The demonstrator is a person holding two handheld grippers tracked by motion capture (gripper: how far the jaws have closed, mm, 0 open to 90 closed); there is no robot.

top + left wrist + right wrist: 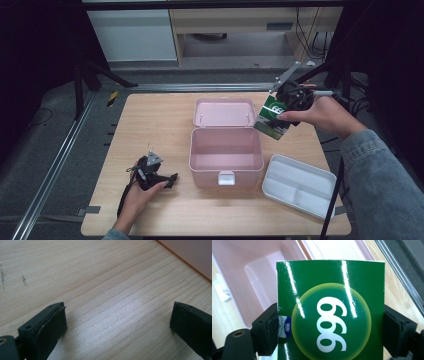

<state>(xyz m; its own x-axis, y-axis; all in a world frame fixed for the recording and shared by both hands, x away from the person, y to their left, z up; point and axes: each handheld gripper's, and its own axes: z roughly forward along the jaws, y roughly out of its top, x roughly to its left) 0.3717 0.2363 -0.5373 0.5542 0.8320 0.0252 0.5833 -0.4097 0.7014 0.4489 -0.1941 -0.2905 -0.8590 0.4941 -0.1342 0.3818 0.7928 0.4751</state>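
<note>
Your R gripper (289,111) is up in the air over the table's far right, just beside the back right corner of the pink box (226,156). It's clamped on a green carton (272,118); in the R gripper view both black pads press the carton's (329,312) two side edges, jaws wide because the carton is wide. Front face shows a yellow-green disc w/ white digits reading 666 or 999, can't tell which way up; small blue label at the left edge by the pad. Carton hangs tilted, its lower corner near the box rim, not touching anything but the pads as far as you can see.

Pink box sits mid-table, lid (224,112) swung open and lying back flat behind it, inside bare, white latch at the front wall. White tray (299,185) w/ compartments lies to the box's right front, apart from it, angled.

Your L gripper (159,175) rests low on the wooden table (150,120), left of the box, hand (137,197) wrapped behind it. L gripper view: jaws released, spread wide, only bare wood grain between them; pink box wall (192,255) at top right corner
</note>
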